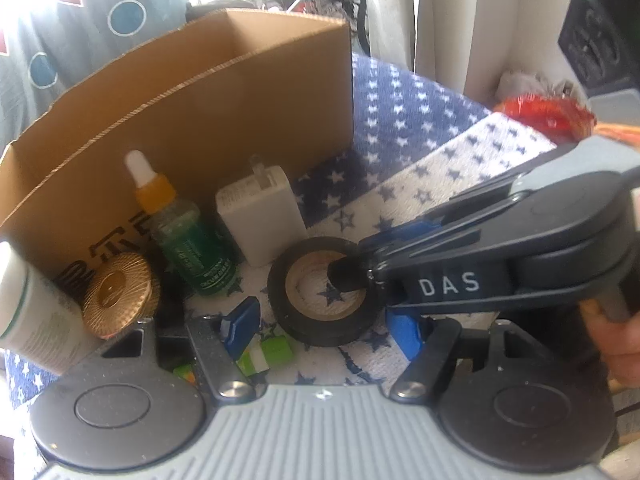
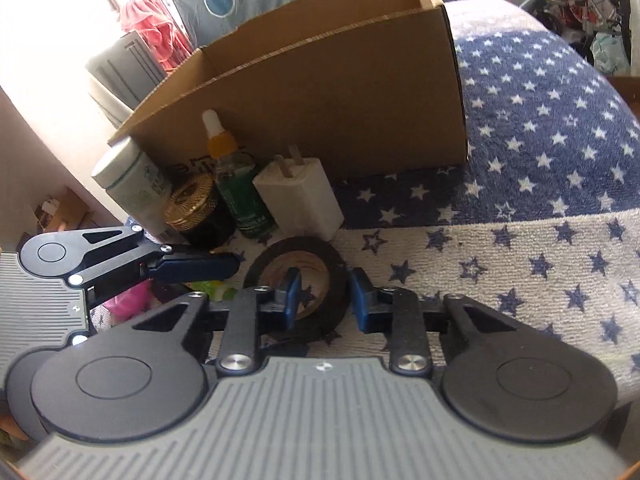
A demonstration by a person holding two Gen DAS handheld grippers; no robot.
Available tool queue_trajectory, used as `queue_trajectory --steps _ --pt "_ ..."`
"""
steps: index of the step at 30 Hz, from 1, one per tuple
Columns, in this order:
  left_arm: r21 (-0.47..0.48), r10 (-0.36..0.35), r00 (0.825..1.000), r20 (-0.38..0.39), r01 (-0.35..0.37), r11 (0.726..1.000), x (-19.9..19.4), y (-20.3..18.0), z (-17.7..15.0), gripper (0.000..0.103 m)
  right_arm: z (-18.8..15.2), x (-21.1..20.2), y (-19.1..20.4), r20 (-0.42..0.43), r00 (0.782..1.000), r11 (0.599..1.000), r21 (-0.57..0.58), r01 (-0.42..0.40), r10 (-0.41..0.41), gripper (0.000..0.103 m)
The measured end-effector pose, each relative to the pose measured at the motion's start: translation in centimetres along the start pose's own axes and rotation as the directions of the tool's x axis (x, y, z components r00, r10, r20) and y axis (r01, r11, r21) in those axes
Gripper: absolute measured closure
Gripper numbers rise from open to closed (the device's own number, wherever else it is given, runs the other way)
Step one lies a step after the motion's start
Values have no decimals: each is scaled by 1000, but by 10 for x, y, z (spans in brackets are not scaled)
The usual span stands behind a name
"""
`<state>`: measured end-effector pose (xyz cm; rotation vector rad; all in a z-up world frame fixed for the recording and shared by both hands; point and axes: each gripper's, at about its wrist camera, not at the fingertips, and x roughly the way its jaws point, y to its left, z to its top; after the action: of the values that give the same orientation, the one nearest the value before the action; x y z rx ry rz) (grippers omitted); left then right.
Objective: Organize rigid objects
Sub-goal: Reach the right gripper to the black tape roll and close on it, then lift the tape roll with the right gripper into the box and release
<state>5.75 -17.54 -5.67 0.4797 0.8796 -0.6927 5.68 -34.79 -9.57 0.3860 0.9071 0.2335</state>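
Cardboard box (image 2: 320, 92) stands at the back of the star towel (image 2: 520, 240), tape roll (image 2: 298, 280) flat before it, light, stiff, take by its band, right gripper (image 2: 326, 296) jaws open straddling the band, left gripper (image 1: 320, 326) jaws open.

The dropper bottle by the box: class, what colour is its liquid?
Green, under an orange collar, in the dropper bottle; clearest in the left wrist view.

Reads "DAS" in white on the right gripper (image 1: 352, 268); partial black letters on the cardboard box (image 1: 240, 92), bottle label illegible.
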Motion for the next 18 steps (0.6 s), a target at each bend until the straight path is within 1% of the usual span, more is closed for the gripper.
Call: queue_trajectory --steps 1,6,11,15,18 --pt "1 3 1000 -9 -3 1000 3 0 0 32 0 1 -1 -2 1000 1000 -1 0 0 82" --pt "-25 -17 1000 -10 16 1000 9 4 1 37 1 5 -4 3 1000 1000 -5 -9 9 84" --pt "-9 0 1000 20 0 1000 6 -6 1 37 0 0 -1 4 1000 1000 2 -2 1 85" --pt "0 -4 997 82 4 1000 -18 -12 0 37 -2 -18 7 32 999 1000 -16 22 -22 85" --pt "17 19 987 160 -22 1000 -47 -17 1 37 -1 -43 19 73 997 998 -37 41 -38 85"
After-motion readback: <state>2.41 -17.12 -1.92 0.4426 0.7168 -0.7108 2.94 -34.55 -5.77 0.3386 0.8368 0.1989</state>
